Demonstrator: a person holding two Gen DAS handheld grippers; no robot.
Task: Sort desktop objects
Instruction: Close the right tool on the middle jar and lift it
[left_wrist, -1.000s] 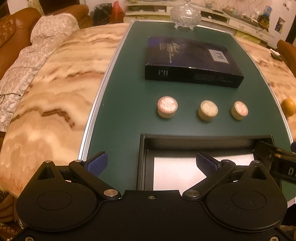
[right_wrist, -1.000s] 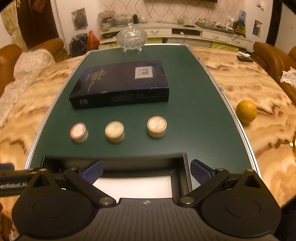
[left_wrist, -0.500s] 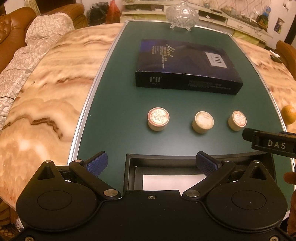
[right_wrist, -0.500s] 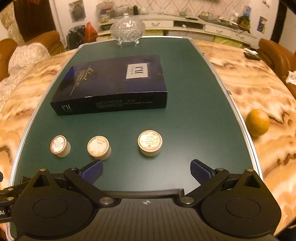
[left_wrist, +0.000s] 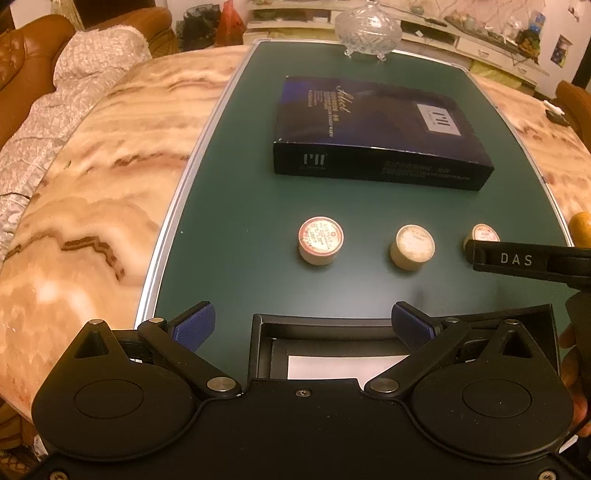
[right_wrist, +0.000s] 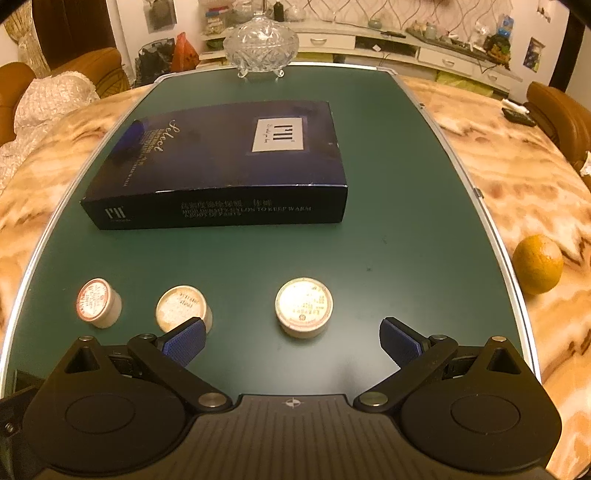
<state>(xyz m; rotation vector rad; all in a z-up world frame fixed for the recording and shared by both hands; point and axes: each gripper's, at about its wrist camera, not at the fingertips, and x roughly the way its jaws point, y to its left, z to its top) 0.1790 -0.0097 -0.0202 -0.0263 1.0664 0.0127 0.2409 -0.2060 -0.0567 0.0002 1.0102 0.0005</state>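
Observation:
Three small round capped jars stand in a row on the green mat (left_wrist: 236, 206): a left one (left_wrist: 320, 240) (right_wrist: 98, 307), a middle one (left_wrist: 412, 247) (right_wrist: 183, 309) and a right one (left_wrist: 482, 235) (right_wrist: 303, 307). A black tray (left_wrist: 264, 343) with white paper inside lies at the near edge, under my left gripper (left_wrist: 303, 326), which is open and empty. My right gripper (right_wrist: 291, 341) is open and empty, just short of the right jar. Its black arm shows at the right of the left wrist view (left_wrist: 517, 258).
A dark blue flat box (left_wrist: 376, 129) (right_wrist: 221, 166) lies behind the jars. A glass lidded bowl (right_wrist: 260, 42) stands at the far end of the mat. An orange (right_wrist: 537, 264) lies on the marble table (right_wrist: 517, 177) to the right. Sofas flank the table.
Both grippers have moved forward over the mat. The tray has dropped out of the right wrist view, and the right gripper has closed in on the right jar.

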